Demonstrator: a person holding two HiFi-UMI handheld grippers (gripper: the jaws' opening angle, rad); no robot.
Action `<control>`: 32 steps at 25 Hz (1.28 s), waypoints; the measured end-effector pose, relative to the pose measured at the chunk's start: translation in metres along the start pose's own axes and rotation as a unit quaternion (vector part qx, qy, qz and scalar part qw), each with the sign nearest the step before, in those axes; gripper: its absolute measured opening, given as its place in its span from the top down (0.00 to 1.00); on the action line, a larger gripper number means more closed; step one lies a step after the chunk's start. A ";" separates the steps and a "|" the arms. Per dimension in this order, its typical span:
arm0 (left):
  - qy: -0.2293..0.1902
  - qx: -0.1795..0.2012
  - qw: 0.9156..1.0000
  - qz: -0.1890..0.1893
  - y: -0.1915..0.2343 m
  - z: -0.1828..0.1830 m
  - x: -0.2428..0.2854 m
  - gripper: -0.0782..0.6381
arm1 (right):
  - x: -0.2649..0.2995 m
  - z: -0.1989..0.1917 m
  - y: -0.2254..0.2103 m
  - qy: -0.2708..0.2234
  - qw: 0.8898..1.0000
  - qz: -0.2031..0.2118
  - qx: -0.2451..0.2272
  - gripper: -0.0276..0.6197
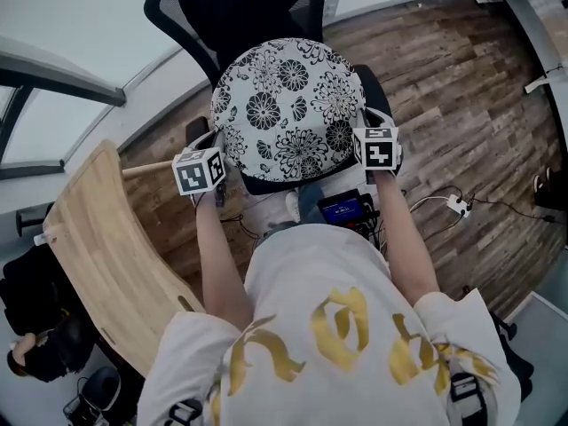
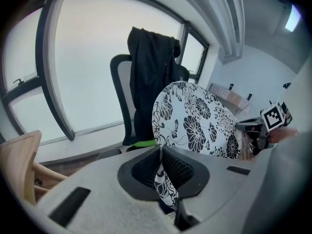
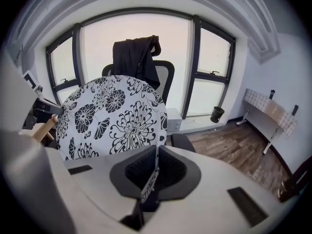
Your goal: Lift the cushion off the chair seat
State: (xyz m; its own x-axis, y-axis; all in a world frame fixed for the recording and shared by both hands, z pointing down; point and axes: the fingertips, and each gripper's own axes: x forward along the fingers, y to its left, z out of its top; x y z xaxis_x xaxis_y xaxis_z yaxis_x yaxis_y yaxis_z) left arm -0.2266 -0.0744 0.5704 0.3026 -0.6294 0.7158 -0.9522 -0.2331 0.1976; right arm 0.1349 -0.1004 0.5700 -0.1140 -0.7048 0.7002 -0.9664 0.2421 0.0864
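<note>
My left tongs and right tongs each pinch 1 edge of the flowery cushion (black and white). It hangs tilted over the chair seat.

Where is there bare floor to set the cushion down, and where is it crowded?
The widest bare patch is the wood floor right of the chair, beyond the power strip and cables lying near the person. The left is crowded by a curved wooden board.
</note>
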 end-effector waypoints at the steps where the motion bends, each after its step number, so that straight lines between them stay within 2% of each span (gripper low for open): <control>1: -0.003 0.000 1.000 0.003 0.001 0.002 -0.004 0.86 | -0.003 0.000 0.001 -0.001 1.000 0.003 -0.003 0.93; 14: -0.012 0.007 1.000 -0.007 -0.009 0.008 -0.019 0.86 | -0.040 0.009 -0.002 -0.031 0.999 -0.003 -0.002 0.93; 20: -0.010 0.012 1.000 -0.012 -0.009 0.009 -0.019 0.86 | -0.041 0.006 -0.004 -0.029 1.000 -0.006 0.008 0.93; 32: -0.007 0.013 1.000 -0.018 -0.007 0.008 -0.017 0.86 | -0.040 0.007 -0.002 -0.023 1.000 -0.012 -0.008 0.93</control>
State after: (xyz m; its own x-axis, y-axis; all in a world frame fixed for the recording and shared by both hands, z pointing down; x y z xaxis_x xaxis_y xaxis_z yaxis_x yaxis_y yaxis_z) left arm -0.2244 -0.0677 0.5517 0.3381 -0.6301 0.6991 -0.9390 -0.2756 0.2057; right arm 0.1396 -0.0773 0.5371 -0.1012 -0.7410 0.6638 -0.9651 0.2351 0.1153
